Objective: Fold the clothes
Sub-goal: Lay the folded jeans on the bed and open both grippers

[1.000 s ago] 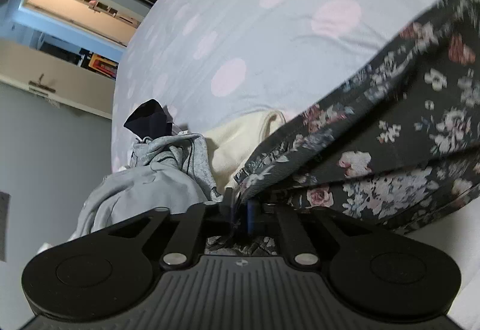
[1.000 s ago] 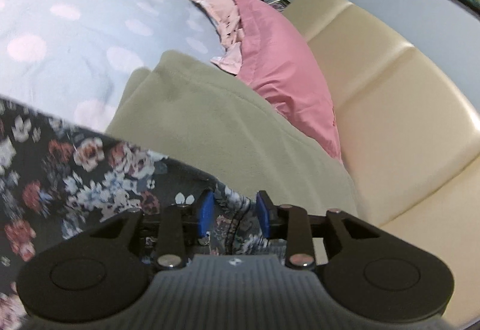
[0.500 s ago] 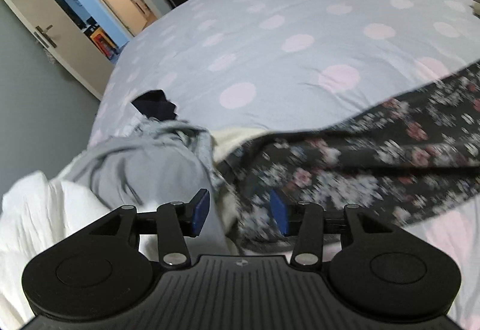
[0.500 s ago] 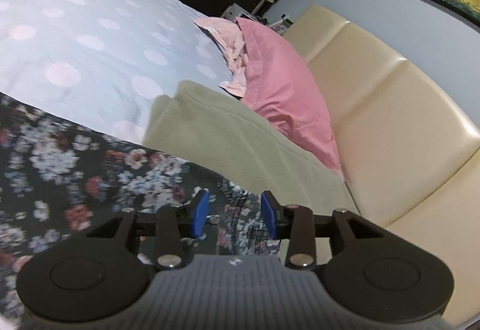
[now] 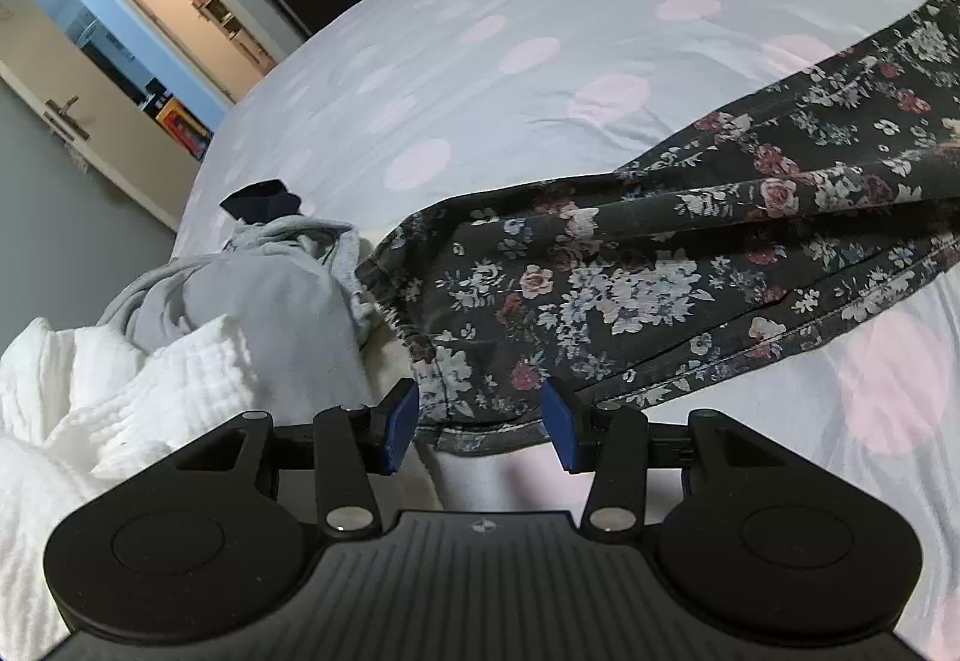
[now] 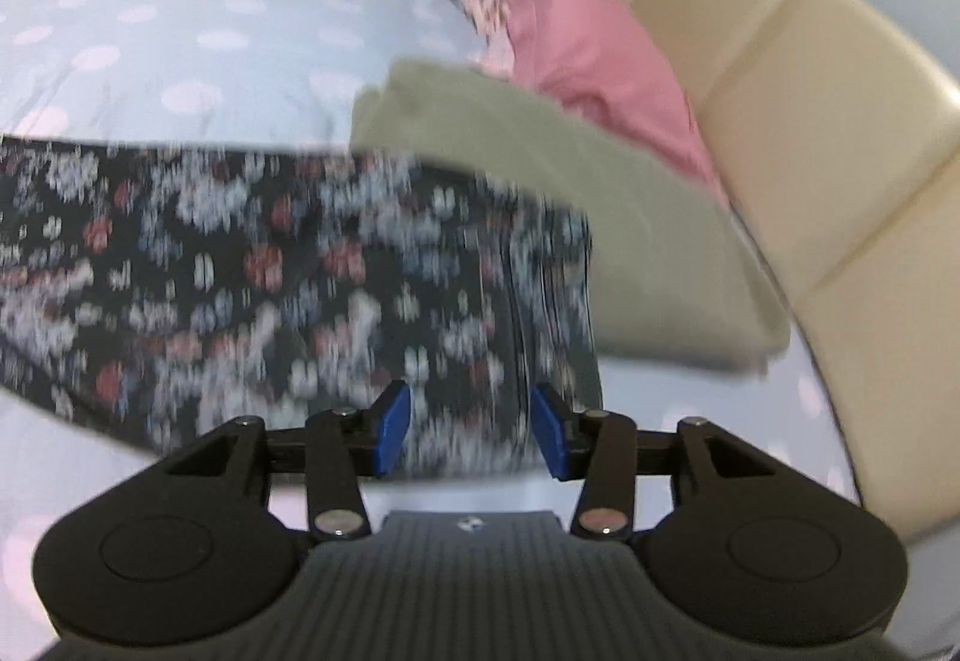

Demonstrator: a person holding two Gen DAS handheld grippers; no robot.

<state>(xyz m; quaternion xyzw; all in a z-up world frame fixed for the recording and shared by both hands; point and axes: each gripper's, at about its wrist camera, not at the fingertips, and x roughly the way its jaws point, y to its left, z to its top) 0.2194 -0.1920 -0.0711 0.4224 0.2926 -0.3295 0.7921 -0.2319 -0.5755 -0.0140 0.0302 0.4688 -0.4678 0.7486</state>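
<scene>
A dark floral garment (image 5: 690, 253) lies stretched flat across the polka-dot bedspread (image 5: 510, 30). Its left end sits just beyond my left gripper (image 5: 478, 424), which is open with the blue pads wide apart and nothing between them. In the right wrist view the same floral garment (image 6: 270, 271) looks blurred, its right end lying in front of my right gripper (image 6: 470, 436). That gripper is open too, pads apart, holding nothing.
A grey garment (image 5: 258, 295), a white textured cloth (image 5: 90, 409) and a small dark item (image 5: 261, 199) are heaped at the bed's left edge. A folded olive garment (image 6: 540, 169), a pink pillow (image 6: 588, 54) and a cream headboard (image 6: 810, 120) lie to the right. An open doorway (image 5: 162, 18) is beyond.
Both grippers went from shut on the floral garment's ends to open and pulled back. The garment dropped flat onto the bedspread.
</scene>
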